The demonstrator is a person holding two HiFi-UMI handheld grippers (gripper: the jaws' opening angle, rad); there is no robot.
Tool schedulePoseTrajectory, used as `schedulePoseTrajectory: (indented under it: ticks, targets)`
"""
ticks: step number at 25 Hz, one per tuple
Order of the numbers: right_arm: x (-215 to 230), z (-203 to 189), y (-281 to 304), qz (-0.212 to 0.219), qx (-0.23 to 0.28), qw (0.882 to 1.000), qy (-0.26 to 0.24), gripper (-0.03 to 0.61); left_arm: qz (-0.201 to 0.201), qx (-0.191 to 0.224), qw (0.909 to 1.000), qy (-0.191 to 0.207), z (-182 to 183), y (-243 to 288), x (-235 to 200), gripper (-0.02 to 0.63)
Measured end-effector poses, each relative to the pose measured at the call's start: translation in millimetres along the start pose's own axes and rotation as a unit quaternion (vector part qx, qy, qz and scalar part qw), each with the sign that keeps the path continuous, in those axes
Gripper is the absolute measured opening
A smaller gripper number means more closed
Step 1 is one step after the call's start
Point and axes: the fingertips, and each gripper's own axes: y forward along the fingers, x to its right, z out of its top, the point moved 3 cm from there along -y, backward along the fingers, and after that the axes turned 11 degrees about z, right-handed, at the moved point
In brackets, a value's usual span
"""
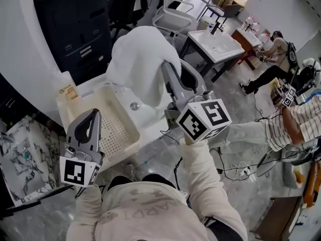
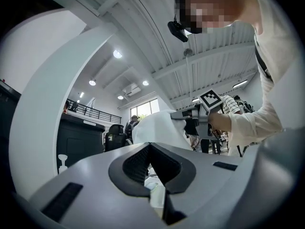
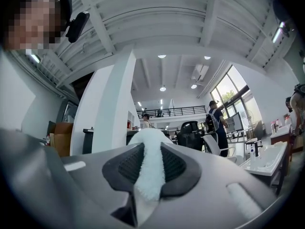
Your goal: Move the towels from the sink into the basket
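A white towel hangs in a bunch high above the sink. My right gripper is shut on the towel, and a strip of terry cloth is pinched between its dark pads. The cream perforated basket sits to the left of the sink's drain. My left gripper hovers over the near end of the basket, jaws together and holding nothing. From the left gripper view, the towel and the right gripper are straight ahead.
A soap bottle stands at the sink's back left. A second washstand and a chair are behind. A seated person and a striped sleeve are at the right. Cables lie on the floor.
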Motion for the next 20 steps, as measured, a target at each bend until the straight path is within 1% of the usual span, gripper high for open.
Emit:
schedulePoseTrajectory:
  ticks: [8, 20]
  targets:
    - [-25, 9, -10, 0.039, 0.008, 0.999, 0.009, 0.086, 0.023, 0.002, 0.9997, 0.006, 12, -26, 11, 0.005]
    - [-66, 16, -5, 0.092, 0.005, 0.996, 0.013, 0.086, 0.072, 0.002, 0.9974, 0.012, 22, -66, 7, 0.005]
